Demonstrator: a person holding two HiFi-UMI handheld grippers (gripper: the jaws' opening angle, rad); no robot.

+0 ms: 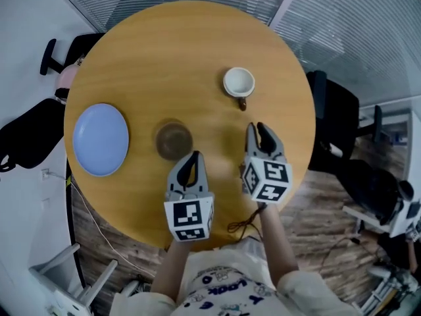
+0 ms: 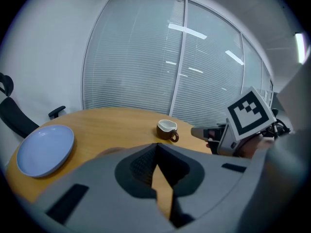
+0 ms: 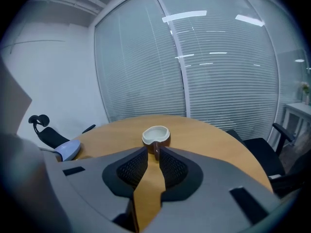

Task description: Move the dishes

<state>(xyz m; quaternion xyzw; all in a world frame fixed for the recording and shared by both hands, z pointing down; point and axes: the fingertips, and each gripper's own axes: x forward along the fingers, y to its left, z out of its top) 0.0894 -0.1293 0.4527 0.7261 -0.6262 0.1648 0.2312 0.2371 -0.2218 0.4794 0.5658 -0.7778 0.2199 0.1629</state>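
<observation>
A round wooden table (image 1: 164, 51) carries three dishes. A pale blue plate (image 1: 100, 139) (image 2: 44, 149) lies at the left. A small dark round dish (image 1: 173, 140) sits near the middle, and a brown cup with a white inside (image 1: 239, 83) (image 2: 166, 129) (image 3: 156, 135) stands further back. My left gripper (image 1: 195, 157) (image 2: 156, 145) hovers just right of the dark dish, its tips together and empty. My right gripper (image 1: 260, 128) (image 3: 153, 150) points at the cup's handle from a short way off. Its jaws stand a narrow gap apart with nothing between them.
Black office chairs stand at the table's left (image 1: 26, 140) and right (image 1: 332, 110). A dark cable (image 1: 243, 228) lies at the table's near edge. Glass walls with blinds (image 3: 218, 72) close the room behind the table.
</observation>
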